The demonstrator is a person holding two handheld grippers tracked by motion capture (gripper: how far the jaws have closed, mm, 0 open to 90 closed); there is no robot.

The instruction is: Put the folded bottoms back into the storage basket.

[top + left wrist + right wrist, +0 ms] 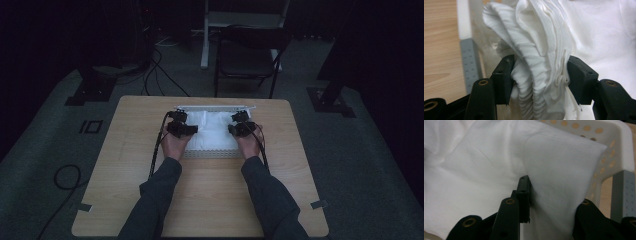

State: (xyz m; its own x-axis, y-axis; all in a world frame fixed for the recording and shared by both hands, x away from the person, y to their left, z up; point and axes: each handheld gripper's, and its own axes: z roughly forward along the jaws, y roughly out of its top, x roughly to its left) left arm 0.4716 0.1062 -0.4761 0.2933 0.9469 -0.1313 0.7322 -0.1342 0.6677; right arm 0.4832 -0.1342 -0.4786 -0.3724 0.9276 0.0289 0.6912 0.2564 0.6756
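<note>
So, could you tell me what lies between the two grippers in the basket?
In the high view, white cloth spans the whole stretch between the left gripper and the right gripper, inside the white basket.

Light: dim, far side near black.
Floor (360,165): grey carpet, loose cables (65,177) at left.
Bench (210,200): pale wood.
Chair (247,55): dark, folding, behind bench.
Stand (205,35): white leg.

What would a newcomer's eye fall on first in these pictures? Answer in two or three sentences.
The bright white cloth stands out, heaped in a white perforated basket at the far middle of the dim wooden table. The left gripper has a bunched, ribbed fold between its jaws, and the right gripper is shut on a smoother fold by the basket's wall.
</note>
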